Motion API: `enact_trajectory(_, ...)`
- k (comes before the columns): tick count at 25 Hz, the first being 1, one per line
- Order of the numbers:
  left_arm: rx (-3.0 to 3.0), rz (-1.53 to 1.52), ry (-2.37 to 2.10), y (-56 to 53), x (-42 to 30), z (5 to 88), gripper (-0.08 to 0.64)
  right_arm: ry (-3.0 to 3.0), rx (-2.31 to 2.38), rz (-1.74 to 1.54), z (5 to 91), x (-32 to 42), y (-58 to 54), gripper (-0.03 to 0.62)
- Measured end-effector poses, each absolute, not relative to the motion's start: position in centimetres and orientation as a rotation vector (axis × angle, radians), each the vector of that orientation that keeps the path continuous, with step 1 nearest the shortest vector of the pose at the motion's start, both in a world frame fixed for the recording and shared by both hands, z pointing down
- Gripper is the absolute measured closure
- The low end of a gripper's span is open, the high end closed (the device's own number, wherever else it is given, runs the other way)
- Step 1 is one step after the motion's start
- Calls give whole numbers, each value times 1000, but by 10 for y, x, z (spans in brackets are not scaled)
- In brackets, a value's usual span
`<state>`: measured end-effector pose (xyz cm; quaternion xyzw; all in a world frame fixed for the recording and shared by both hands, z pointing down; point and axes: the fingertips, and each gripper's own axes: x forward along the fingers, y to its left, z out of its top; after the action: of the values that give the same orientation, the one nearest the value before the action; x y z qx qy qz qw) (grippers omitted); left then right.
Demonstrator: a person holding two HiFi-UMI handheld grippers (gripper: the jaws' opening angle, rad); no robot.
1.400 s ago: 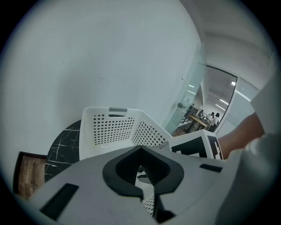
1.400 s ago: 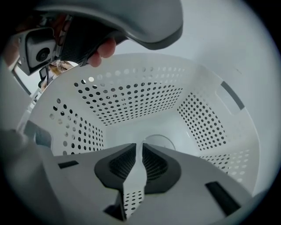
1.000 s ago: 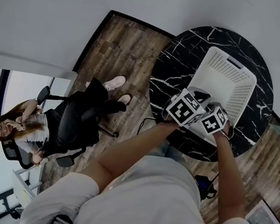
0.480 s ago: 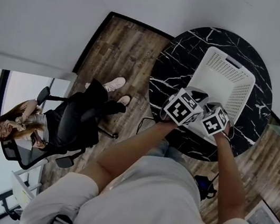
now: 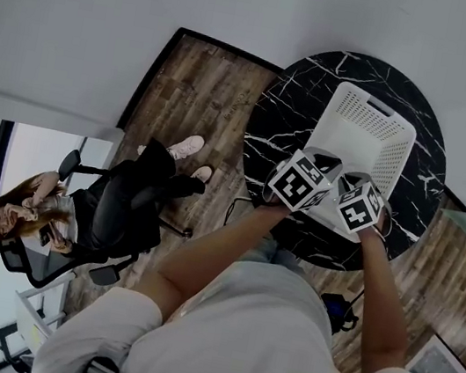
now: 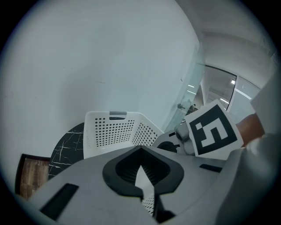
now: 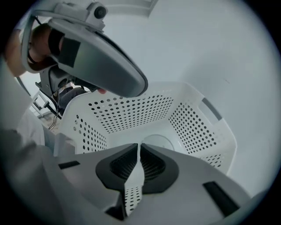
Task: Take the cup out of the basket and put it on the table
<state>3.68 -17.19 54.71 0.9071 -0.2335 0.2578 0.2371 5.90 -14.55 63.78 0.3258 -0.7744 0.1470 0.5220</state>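
Right gripper view — right gripper (image 7: 138,144) closed, empty, facing basket (image 7: 131,110).

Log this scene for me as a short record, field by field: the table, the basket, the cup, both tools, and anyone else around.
table: round, black marble with white veins
basket: white, perforated, standing on the table
cup: pale round shape on the basket floor, likely the cup; not yet taken out
left tool: jaws together, nothing between them, at the basket's near side
right tool: jaws together, nothing between them, pointing into the basket
seated person: off to the left, away from the table
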Motion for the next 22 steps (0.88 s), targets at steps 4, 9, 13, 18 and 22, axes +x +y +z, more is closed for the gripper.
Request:
enact_trajectory(4,2493,704,-647,-171,35,542,566,-1866,784,330,622,61,-143,568)
enact_trajectory(9,2495,698,-652,-168,33,538,566,-1885,778,304,601,62,-139,568)
enact_trajectory(13,2501,697,-649,-163,32,536,566,-1899,784,284,586,62,-135,568)
enact_trajectory(18,2507,689,-660,-160,31,532,566,-1908,792,256,568,65,-132,568)
enact_trajectory(22,2522,678,-667,-158,32,525,566,-1914,805,228,551,68,-130,568)
